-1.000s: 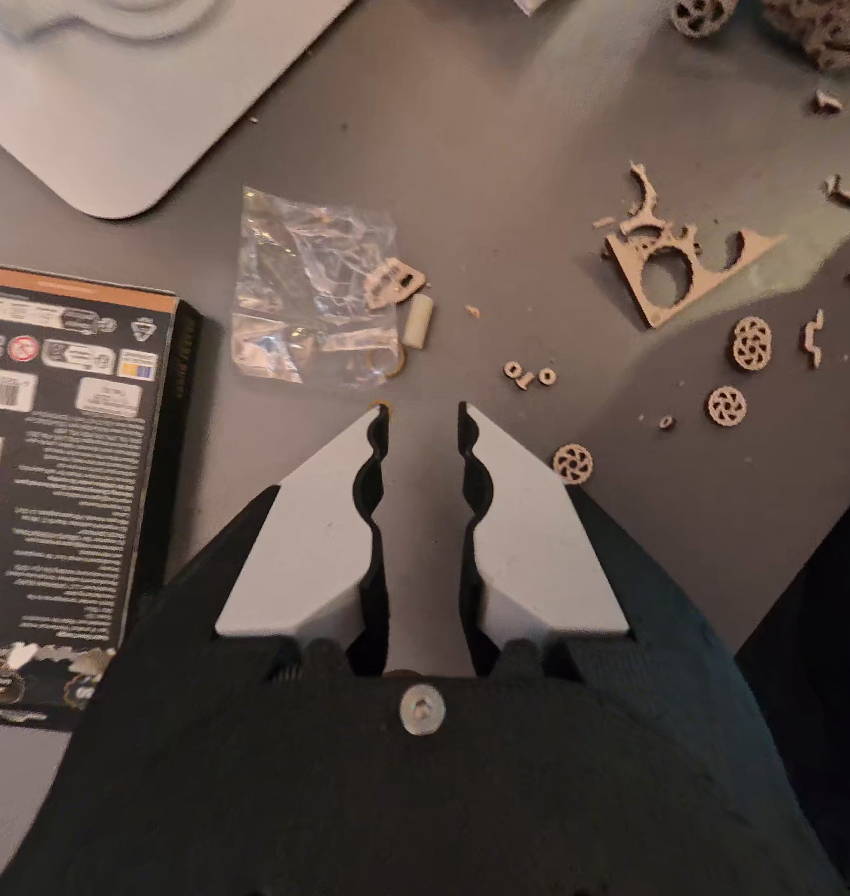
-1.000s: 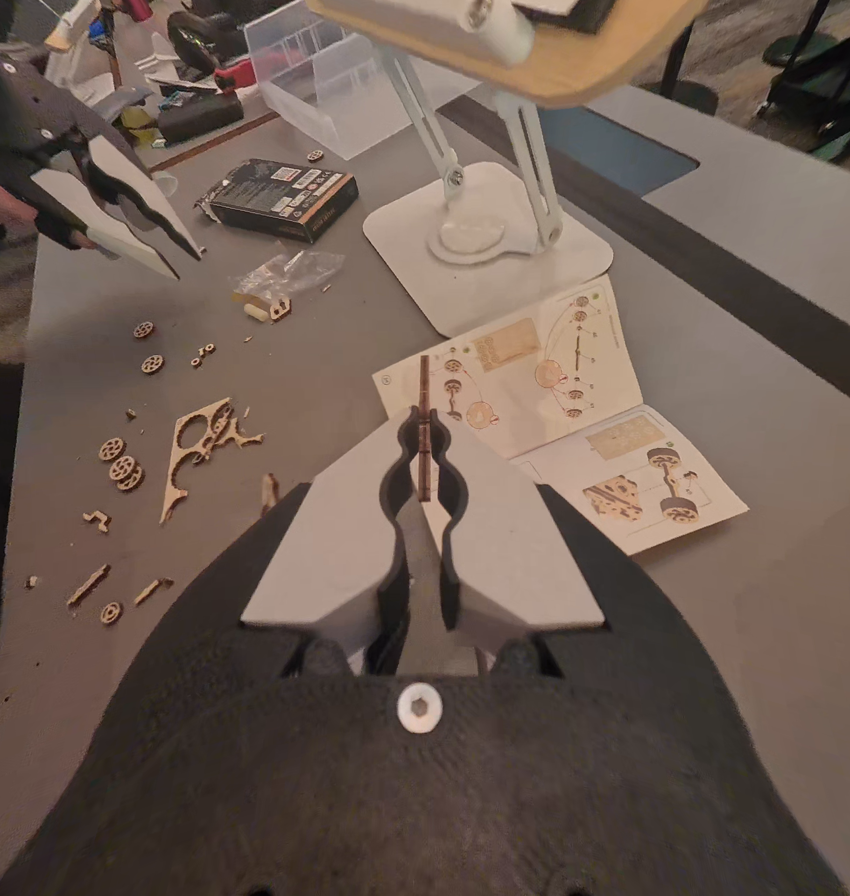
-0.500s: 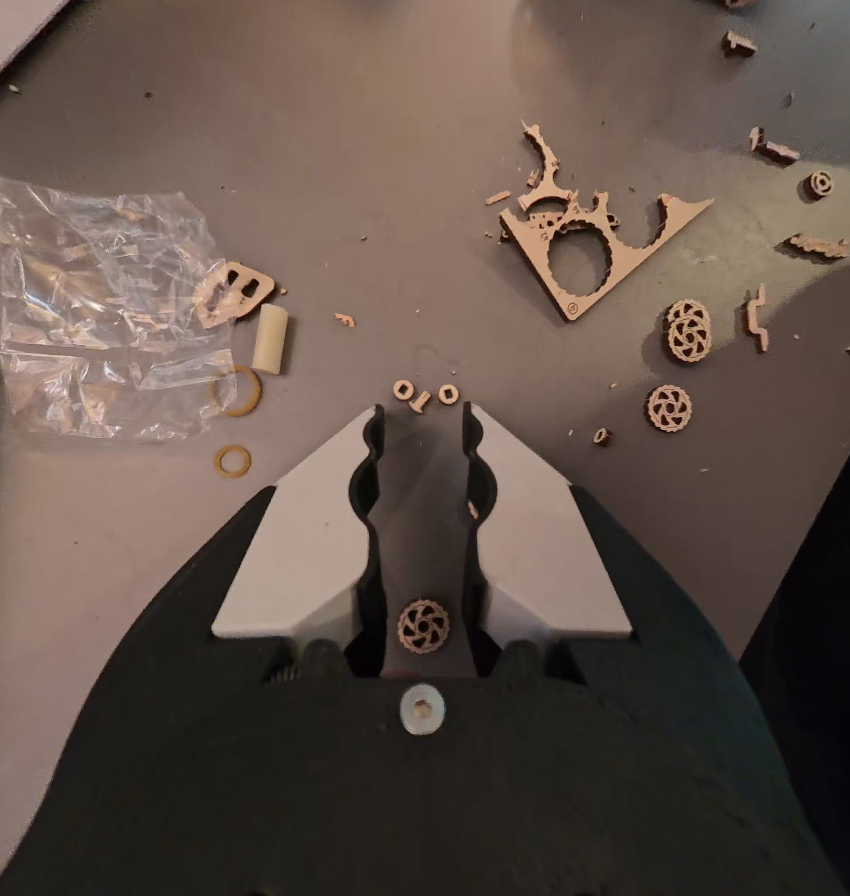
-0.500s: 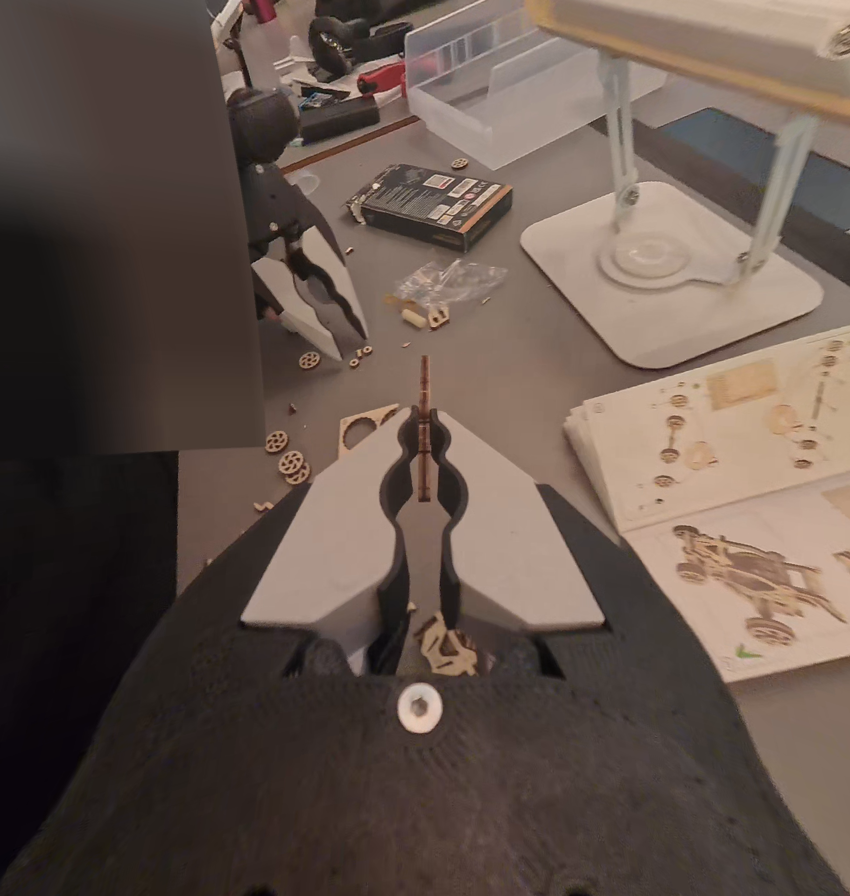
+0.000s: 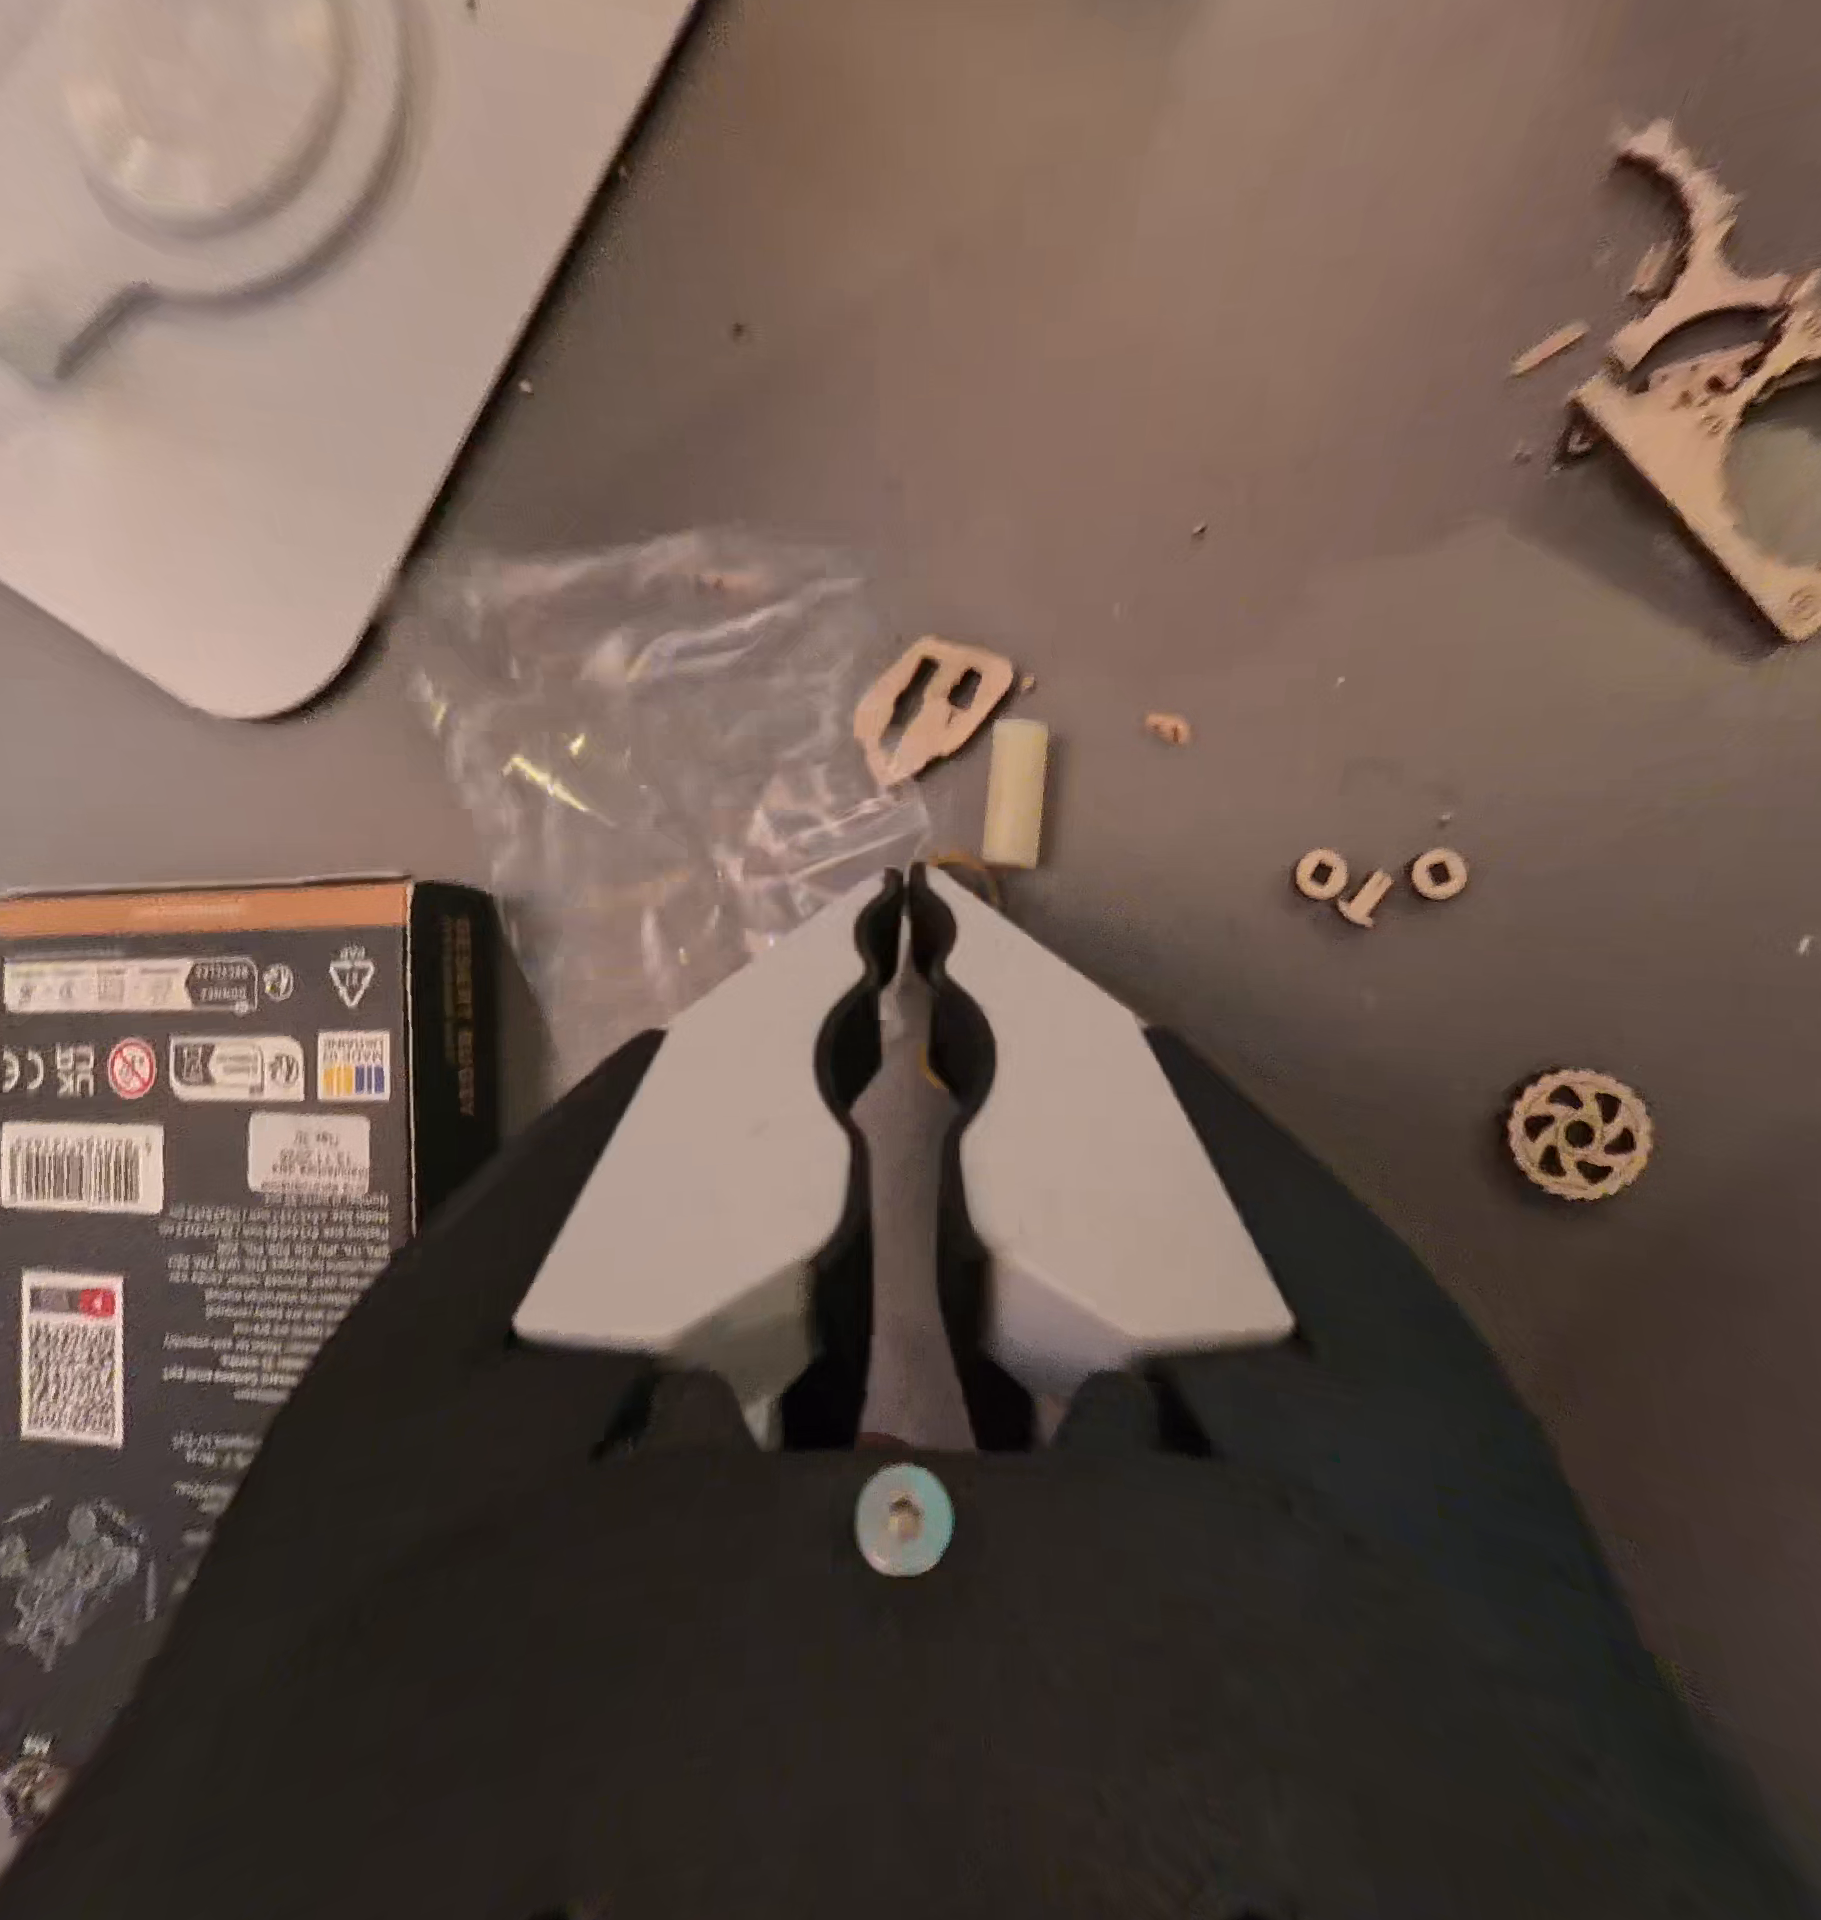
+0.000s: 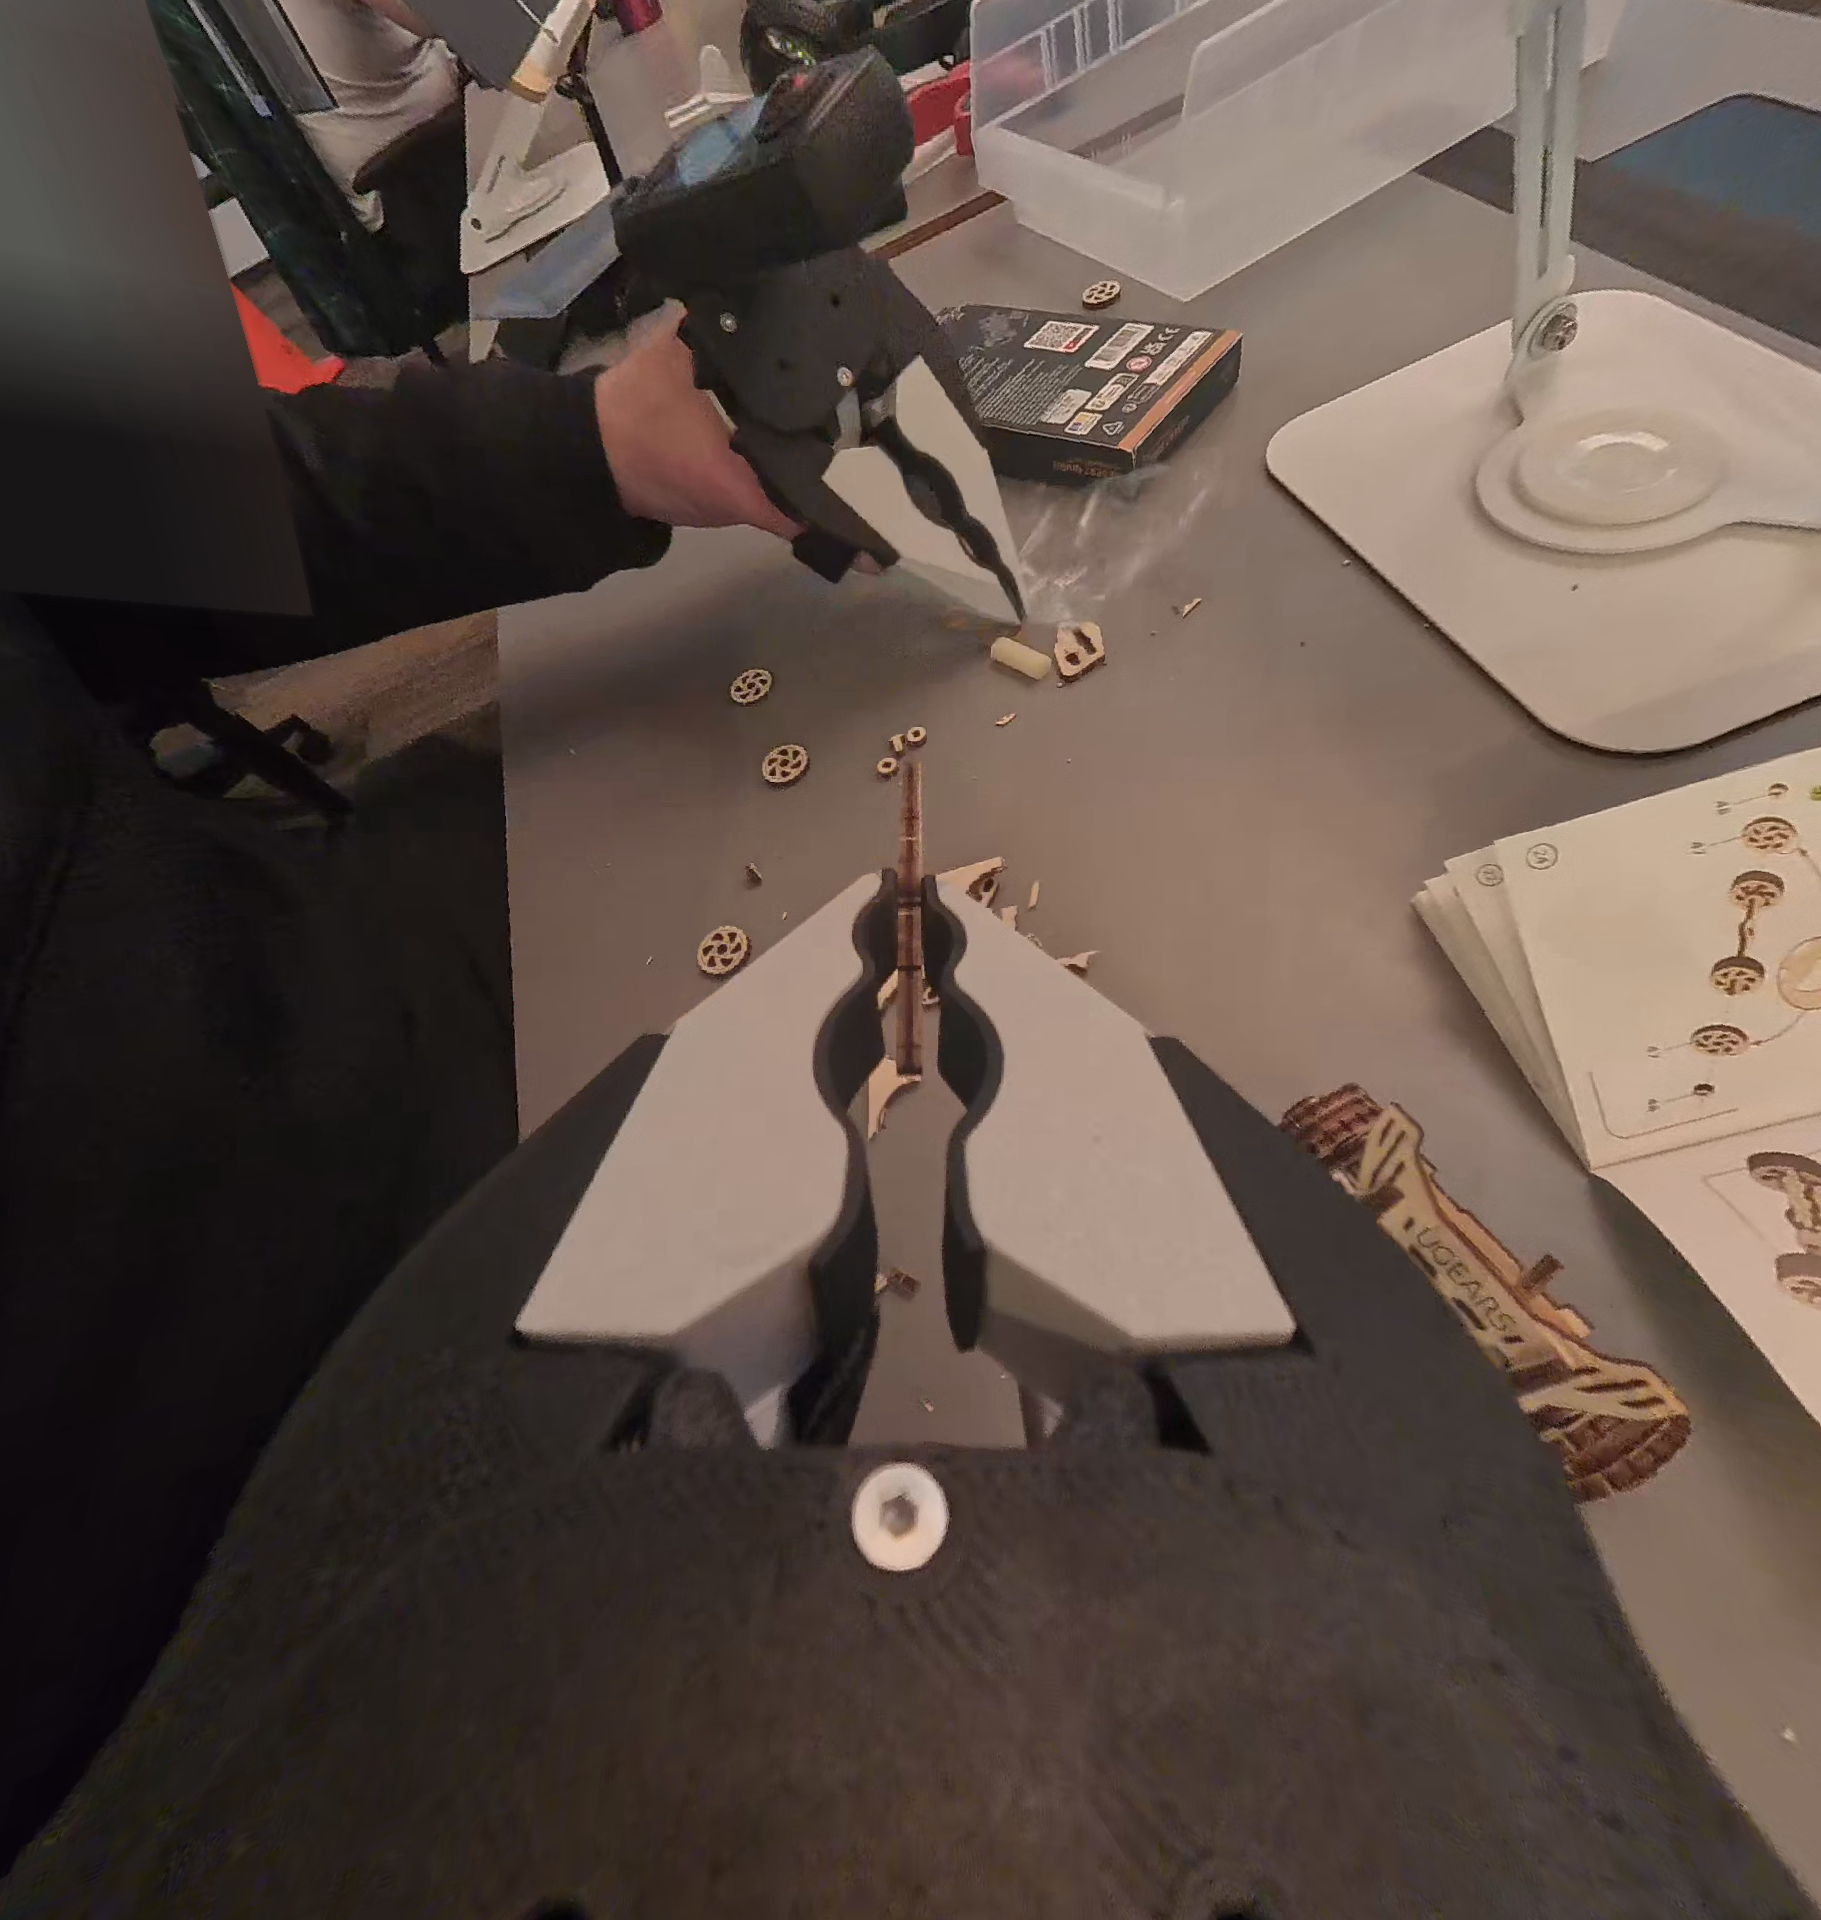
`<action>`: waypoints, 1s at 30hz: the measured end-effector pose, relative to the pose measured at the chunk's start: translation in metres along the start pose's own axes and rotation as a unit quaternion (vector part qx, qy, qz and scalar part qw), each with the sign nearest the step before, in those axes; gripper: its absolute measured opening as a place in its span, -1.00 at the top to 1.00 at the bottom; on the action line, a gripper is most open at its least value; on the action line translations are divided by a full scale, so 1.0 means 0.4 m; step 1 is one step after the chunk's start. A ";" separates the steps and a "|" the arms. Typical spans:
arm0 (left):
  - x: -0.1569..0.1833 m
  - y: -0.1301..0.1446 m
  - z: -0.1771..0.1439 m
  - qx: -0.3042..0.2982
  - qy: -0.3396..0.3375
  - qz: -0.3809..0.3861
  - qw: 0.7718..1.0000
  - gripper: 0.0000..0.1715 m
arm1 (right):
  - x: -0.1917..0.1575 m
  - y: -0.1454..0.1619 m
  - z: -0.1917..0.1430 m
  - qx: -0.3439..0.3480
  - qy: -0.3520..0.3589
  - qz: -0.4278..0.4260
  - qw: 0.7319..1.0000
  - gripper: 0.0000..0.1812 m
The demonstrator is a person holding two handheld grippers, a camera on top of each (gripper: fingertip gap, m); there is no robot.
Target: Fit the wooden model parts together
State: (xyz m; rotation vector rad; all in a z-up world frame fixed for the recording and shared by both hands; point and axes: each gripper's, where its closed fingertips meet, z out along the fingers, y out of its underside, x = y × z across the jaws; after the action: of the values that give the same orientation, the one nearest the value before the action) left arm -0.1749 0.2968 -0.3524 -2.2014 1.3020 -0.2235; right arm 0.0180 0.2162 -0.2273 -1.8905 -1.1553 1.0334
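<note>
Wooden strip (image 6: pixel 908 914) pointing forward, clamped in right claw (image 6: pixel 904 883), left claw (image 5: pixel 906 878) closed

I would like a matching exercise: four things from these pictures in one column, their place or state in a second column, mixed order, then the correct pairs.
Things:
1. wooden strip
2. black box
3. cream cylinder
4. left gripper

Places or states:
A. lying just right of the left gripper's tips
B. closed, tips at the plastic bag
C. clamped in the right gripper
D. flat on the table, left of the bag

Pairs: 1-C, 2-D, 3-A, 4-B
</note>
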 end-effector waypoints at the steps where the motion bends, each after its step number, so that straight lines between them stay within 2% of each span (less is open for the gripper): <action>1: -0.003 -0.005 0.000 0.006 -0.002 0.000 1.000 1.00 | -0.002 0.000 0.002 0.000 0.000 0.001 1.000 0.99; 4: -0.010 -0.011 -0.021 0.020 -0.006 0.001 1.000 1.00 | -0.006 0.000 0.003 -0.002 0.001 0.004 1.000 0.99; 8: -0.026 -0.003 -0.090 0.036 -0.016 -0.019 0.999 1.00 | -0.008 -0.002 -0.001 -0.003 0.002 0.008 1.000 0.99; 12: -0.038 0.067 -0.147 -0.003 -0.041 -0.026 0.999 1.00 | -0.008 -0.001 -0.009 -0.003 0.007 0.013 1.000 0.99; 14: -0.019 0.092 -0.178 0.000 -0.030 -0.044 0.999 1.00 | -0.010 0.000 -0.015 -0.003 0.010 0.016 1.000 0.99; 19: 0.039 0.199 -0.207 -0.041 -0.003 -0.091 0.995 1.00 | -0.017 0.013 -0.027 -0.010 0.023 0.026 0.999 0.99; 20: 0.048 0.217 -0.208 -0.046 0.001 -0.105 0.993 0.95 | -0.019 0.015 -0.031 -0.010 0.027 0.028 0.999 0.99; 21: 0.051 0.228 -0.210 -0.045 -0.003 -0.117 0.992 0.77 | -0.022 0.017 -0.034 -0.012 0.030 0.029 0.999 0.99; 22: 0.054 0.233 -0.214 -0.041 -0.007 -0.125 0.991 0.70 | -0.026 0.021 -0.037 -0.015 0.033 0.030 0.999 0.99; 25: 0.065 0.212 -0.233 -0.020 -0.018 -0.123 0.992 0.57 | -0.043 0.036 -0.044 -0.024 0.041 0.036 0.998 0.99; 27: 0.071 0.177 -0.247 0.004 -0.026 -0.116 0.993 0.58 | -0.052 0.044 -0.050 -0.024 0.047 0.043 0.998 0.99; 30: 0.118 0.121 -0.242 0.031 0.003 -0.111 0.993 0.59 | -0.062 0.057 -0.061 -0.021 0.059 0.056 0.996 0.99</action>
State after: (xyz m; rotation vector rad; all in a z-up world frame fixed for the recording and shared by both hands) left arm -0.2271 0.2019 -0.3054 -2.2919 1.0374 -0.3507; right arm 0.0410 0.1815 -0.2289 -2.0406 -1.0222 0.9488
